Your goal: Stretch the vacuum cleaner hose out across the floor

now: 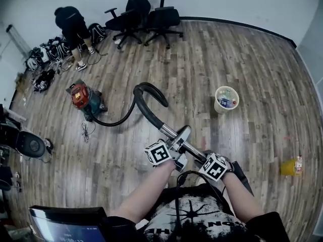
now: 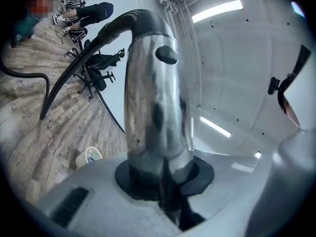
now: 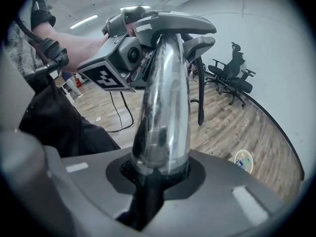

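The red and teal vacuum cleaner (image 1: 81, 97) stands on the wood floor at the left. Its black hose (image 1: 118, 119) runs across the floor, rises and arches into a curved black handle (image 1: 146, 92). The handle joins a chrome wand tube (image 1: 170, 132) held above the floor. My left gripper (image 1: 177, 146) is shut on the tube, which fills the left gripper view as the chrome tube (image 2: 155, 107) between the jaws. My right gripper (image 1: 222, 166) is shut lower on the same tube (image 3: 163, 117). The right gripper view also shows the left gripper's marker cube (image 3: 106, 75).
A white bucket (image 1: 226, 99) stands on the floor to the right, with a yellow object (image 1: 288, 166) further right. Office chairs (image 1: 144, 16) line the far wall. A person (image 1: 73, 26) bends over a pile of gear (image 1: 45, 59). A loose cable (image 1: 86, 131) lies near the vacuum.
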The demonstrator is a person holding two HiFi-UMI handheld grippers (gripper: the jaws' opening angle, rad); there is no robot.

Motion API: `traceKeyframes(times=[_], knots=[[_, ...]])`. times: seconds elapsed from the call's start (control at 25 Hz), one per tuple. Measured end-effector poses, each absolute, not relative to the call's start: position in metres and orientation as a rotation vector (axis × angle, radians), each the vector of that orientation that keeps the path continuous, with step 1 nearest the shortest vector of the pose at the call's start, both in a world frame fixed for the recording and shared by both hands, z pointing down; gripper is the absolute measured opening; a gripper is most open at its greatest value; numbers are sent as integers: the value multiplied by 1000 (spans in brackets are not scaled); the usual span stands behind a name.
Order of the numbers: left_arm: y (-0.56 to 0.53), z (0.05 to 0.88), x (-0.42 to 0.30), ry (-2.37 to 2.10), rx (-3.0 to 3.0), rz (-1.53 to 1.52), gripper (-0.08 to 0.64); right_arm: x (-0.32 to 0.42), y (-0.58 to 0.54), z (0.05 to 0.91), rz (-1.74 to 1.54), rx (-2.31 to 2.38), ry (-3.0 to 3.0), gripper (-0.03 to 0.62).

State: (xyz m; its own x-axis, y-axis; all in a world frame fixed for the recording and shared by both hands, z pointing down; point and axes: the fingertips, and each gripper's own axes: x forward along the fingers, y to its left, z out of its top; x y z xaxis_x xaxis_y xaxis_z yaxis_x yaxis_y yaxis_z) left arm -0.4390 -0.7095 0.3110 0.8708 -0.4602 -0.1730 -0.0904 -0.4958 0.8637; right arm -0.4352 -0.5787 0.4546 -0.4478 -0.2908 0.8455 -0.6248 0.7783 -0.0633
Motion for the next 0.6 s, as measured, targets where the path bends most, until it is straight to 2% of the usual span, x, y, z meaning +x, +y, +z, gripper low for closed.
traceKeyframes(times=[0.44,0.6], knots=[[-647,298,-385,-534,2069,-566,63,-365,-519,447,378,534,-2105,77],[-630,299,-388,-579,2067,-571,63,-366,-502,446,369,496,-2130,77]])
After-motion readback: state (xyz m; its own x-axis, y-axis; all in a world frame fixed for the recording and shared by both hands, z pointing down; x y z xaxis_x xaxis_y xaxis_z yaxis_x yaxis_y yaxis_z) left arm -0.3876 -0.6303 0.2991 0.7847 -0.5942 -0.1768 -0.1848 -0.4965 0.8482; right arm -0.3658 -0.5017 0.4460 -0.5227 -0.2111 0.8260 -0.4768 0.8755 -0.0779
